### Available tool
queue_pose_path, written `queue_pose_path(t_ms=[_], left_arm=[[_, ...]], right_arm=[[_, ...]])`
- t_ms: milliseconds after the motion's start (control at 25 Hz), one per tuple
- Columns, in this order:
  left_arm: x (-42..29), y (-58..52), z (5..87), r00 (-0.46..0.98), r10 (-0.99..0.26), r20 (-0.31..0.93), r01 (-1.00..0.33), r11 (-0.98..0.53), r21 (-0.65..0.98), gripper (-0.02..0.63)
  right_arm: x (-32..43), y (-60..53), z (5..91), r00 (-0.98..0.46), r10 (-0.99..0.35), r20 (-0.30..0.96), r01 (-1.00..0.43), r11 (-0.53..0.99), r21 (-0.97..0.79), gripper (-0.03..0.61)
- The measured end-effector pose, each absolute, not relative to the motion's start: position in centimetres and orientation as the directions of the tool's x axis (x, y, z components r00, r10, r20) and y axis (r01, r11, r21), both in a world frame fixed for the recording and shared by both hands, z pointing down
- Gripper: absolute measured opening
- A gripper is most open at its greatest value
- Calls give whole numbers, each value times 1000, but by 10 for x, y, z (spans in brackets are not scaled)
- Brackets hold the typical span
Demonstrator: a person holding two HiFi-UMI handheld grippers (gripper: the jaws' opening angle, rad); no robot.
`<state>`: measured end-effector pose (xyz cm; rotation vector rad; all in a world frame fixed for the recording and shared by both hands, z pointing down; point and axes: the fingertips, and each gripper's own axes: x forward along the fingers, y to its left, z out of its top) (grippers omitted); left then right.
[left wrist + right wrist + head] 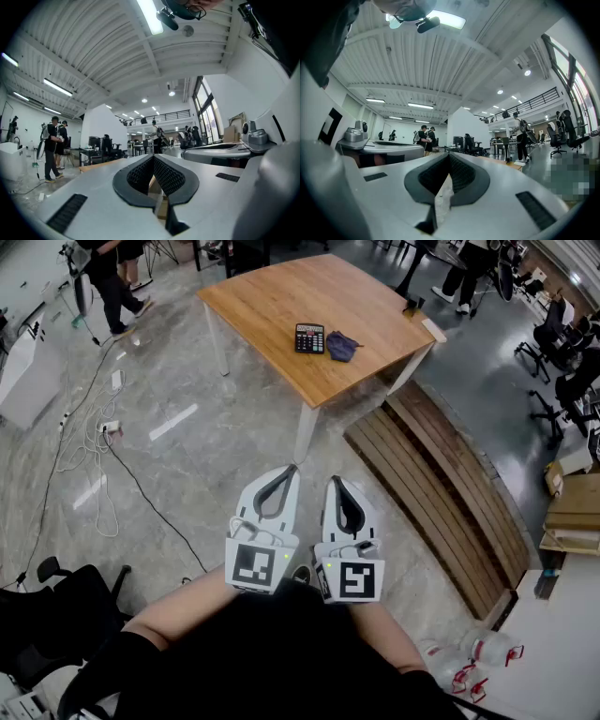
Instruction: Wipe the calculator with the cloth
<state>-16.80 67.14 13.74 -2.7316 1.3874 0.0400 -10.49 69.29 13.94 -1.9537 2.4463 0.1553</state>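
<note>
Calculator [309, 337] and cloth [343, 345] sit side by side on the far tabletop [272, 296], well beyond left gripper [292, 470] and right gripper [334, 481], both jaws closed and empty.

We see the calculator [309, 337] lying flat and face up on the light wooden surface [281, 296]. It has a dark, nearly square body with rows of small pale keys, though its face is too small for us to read. Just beside it, on its right in the head view, lies the cloth [342, 345], a small bluish-grey piece crumpled into a loose heap. We cannot tell whether the two touch. Both sit in the surface's near right part, short of its edge.
</note>
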Motion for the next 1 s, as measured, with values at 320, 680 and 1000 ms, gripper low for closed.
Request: queue_pose_path(t_ms=[320, 680, 1000], left_arm=[[-156, 685, 138, 580, -813, -54, -814, -577, -63, 6], [-123, 701, 136, 565, -823, -56, -825, -561, -68, 6], [-98, 707, 147, 519, -855, -15, -854, -517, -57, 6]], right_arm=[[-92, 704, 141, -233, -970, -66, -971, 229, 63, 15], [-57, 718, 140, -256, -964, -75, -966, 254, 43, 15], [-15, 721, 146, -272, -959, -81, -959, 277, -55, 15]])
